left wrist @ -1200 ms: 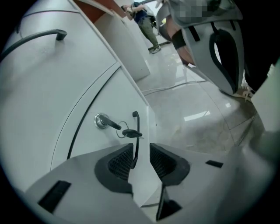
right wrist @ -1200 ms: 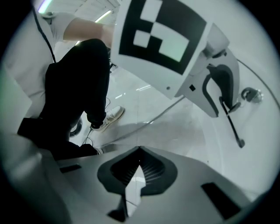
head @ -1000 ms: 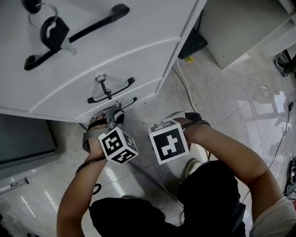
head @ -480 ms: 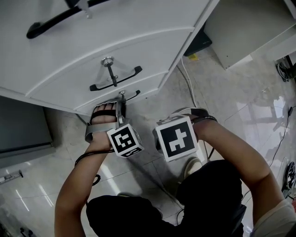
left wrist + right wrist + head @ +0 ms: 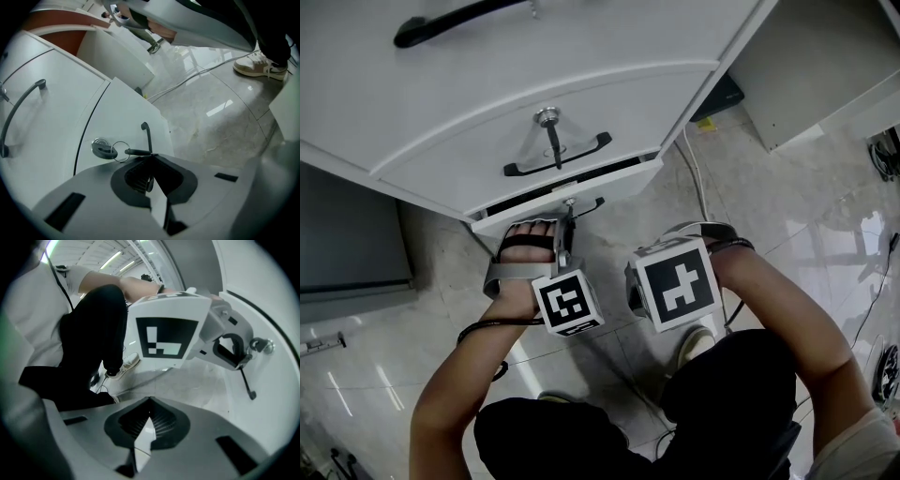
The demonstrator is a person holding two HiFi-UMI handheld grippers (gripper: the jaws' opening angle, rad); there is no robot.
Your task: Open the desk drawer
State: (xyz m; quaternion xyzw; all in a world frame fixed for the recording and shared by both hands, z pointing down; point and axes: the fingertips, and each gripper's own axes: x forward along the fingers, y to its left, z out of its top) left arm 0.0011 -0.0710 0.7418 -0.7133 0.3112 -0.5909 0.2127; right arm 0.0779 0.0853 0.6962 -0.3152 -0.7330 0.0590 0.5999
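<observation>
The white drawer unit [image 5: 441, 103] has three drawers with black handles. Its bottom drawer [image 5: 623, 180] stands out a little, with a dark gap above its front. My left gripper [image 5: 568, 214] is at that drawer's black handle [image 5: 589, 203]. In the left gripper view the jaws [image 5: 151, 171] are closing, with the handle [image 5: 147, 136] running between them and pressed by the pads. A key on a ring [image 5: 104, 149] hangs in the lock beside it. My right gripper [image 5: 149, 416] hovers beside the left gripper [image 5: 229, 350], shut and holding nothing; its marker cube [image 5: 677, 283] hides its tips from the head view.
The middle drawer carries a key [image 5: 548, 120] above its handle [image 5: 558, 155]. A white cable [image 5: 689, 173] runs over the glossy tiled floor. A white cabinet [image 5: 825, 66] stands at the upper right and a dark panel [image 5: 347, 244] at the left. The person's shoe [image 5: 694, 342] is below the cubes.
The left gripper's jaws have closed on the bottom drawer's handle, and that drawer has slid out a little. The right gripper has kept its place beside it.
</observation>
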